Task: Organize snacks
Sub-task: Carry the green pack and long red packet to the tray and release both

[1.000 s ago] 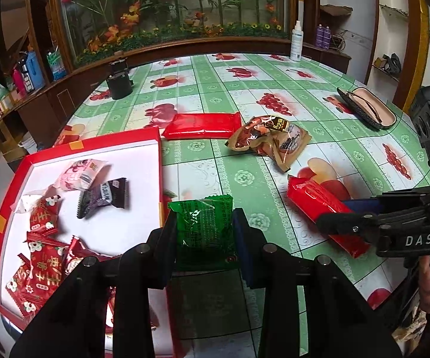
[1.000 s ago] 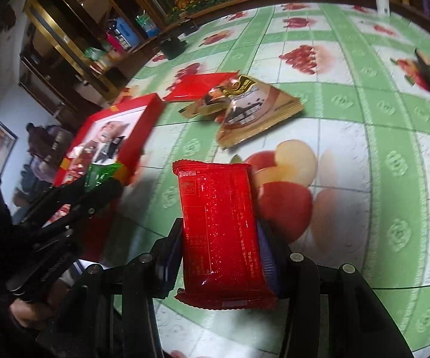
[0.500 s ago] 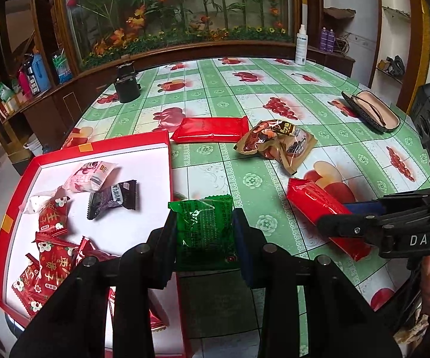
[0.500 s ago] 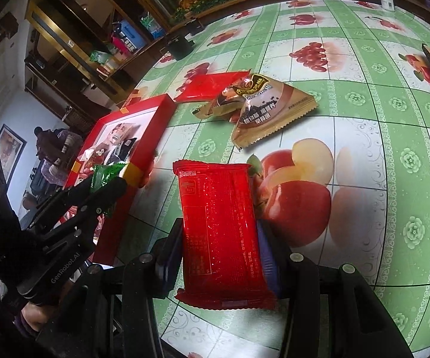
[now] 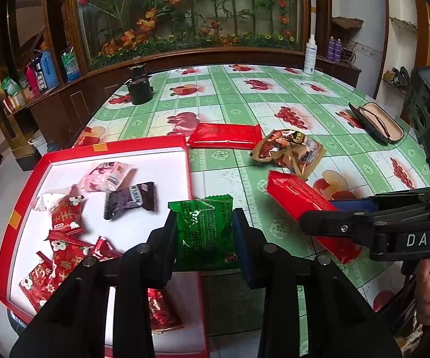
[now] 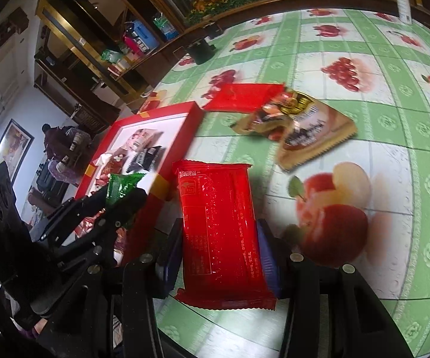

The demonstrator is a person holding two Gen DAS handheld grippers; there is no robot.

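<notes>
Left wrist view: the left gripper [image 5: 204,232] sits at the bottom centre of the frame, its jaws closed narrowly on a green packet [image 5: 204,229], which stands between the pads over the right-hand rim of the red tray [image 5: 30,185]. The tray fills the lower left of the frame; on its white floor lie a pink packet [image 5: 107,174], a dark purple packet [image 5: 130,200] and a cluster of small red sweets [image 5: 63,238] toward the lower left corner. At the right edge the right gripper [image 5: 319,219] reaches in from the side, clamped on a long red packet [image 5: 298,197] held just above the green checked tablecloth [image 5: 244,104]. Above centre, a second red packet [image 5: 225,135] lies flat on the cloth, with a brown snack bag [image 5: 289,152] just beside it to the right. A slipper [image 5: 375,122] rests near the right edge and a black pot [image 5: 139,88] stands in the upper left part of the table.

Right wrist view: the long red packet [image 6: 220,229] runs up the centre of the frame, pinched across its width by the right gripper [image 6: 219,256], jaws partly open around it. The tray [image 6: 197,119] lies at left centre, the green packet [image 6: 121,186] in front of it.
</notes>
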